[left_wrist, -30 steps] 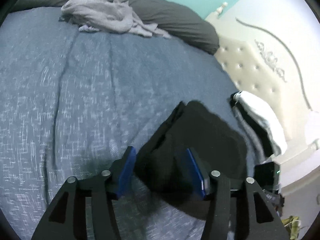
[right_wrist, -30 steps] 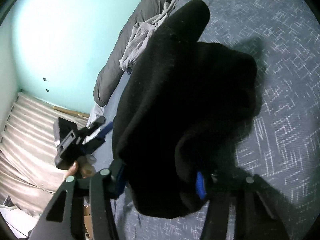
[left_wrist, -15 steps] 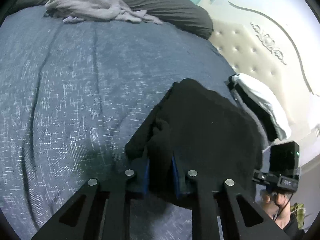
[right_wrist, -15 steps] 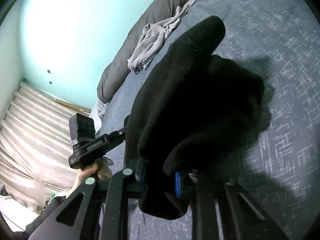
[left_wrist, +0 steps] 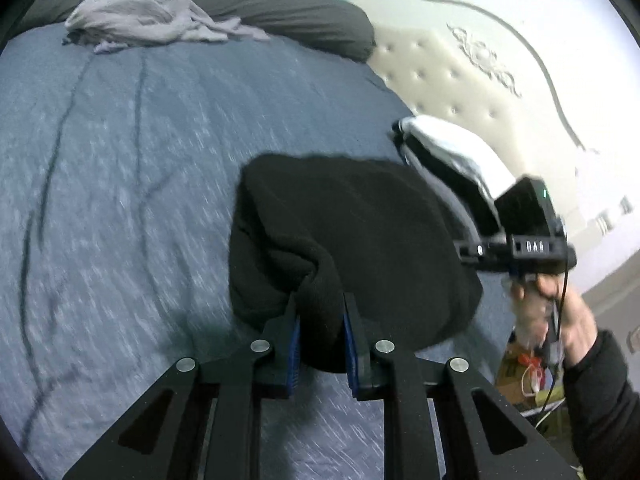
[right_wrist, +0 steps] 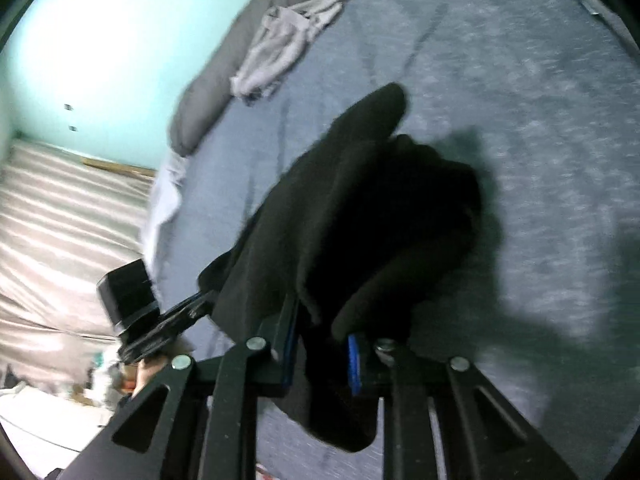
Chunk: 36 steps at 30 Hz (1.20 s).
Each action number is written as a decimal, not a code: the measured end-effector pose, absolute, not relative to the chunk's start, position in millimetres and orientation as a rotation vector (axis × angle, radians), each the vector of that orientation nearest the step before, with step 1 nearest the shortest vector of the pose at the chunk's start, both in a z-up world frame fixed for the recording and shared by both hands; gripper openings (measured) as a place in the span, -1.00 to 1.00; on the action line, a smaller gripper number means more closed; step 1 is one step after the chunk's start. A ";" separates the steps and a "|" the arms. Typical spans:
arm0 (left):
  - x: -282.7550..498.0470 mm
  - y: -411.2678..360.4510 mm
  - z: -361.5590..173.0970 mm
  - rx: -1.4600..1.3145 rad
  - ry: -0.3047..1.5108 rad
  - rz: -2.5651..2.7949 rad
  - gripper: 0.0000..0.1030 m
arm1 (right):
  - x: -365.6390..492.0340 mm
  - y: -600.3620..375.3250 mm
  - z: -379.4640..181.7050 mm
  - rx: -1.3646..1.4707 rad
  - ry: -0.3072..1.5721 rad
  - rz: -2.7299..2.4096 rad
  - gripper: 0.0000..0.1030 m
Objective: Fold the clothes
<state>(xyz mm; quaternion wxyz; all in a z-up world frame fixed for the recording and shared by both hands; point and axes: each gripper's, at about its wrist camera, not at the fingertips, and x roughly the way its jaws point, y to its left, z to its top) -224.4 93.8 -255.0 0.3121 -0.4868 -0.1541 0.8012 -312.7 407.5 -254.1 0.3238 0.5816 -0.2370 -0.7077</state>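
A black fleece garment point(left_wrist: 352, 232) hangs bunched between both grippers above the blue-grey bedspread point(left_wrist: 120, 184). My left gripper point(left_wrist: 319, 320) is shut on one edge of it. My right gripper point(right_wrist: 322, 340) is shut on another edge, with black cloth point(right_wrist: 360, 216) draped over and below its fingers. The right gripper's body point(left_wrist: 524, 236) and the hand holding it show at the right of the left wrist view. The left gripper's body point(right_wrist: 132, 300) shows at the left of the right wrist view.
A crumpled grey garment point(left_wrist: 160, 20) lies at the far side of the bed against a long dark grey pillow point(left_wrist: 280, 0); it also shows in the right wrist view point(right_wrist: 288, 44). A folded black-and-white stack point(left_wrist: 452, 160) sits by the cream tufted headboard point(left_wrist: 460, 72).
My left gripper went from open beside the black garment to shut on it. Both grippers then lifted the garment off the bedspread, and the right gripper came nearer the left.
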 end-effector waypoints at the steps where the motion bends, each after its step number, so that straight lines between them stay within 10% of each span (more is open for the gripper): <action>1: -221.4 96.4 -260.8 -1.299 -0.412 2.110 -0.63 | -312.0 410.3 -255.8 1.547 -0.593 -1.875 -0.64; 18: -219.7 87.1 -217.6 -1.208 -0.347 2.300 -0.58 | -284.8 395.8 -200.8 1.348 -0.261 -2.209 -0.63; 36: -240.8 140.2 -309.7 -1.403 -0.231 2.224 -0.57 | -315.6 376.4 -280.9 1.492 -0.184 -2.243 -0.75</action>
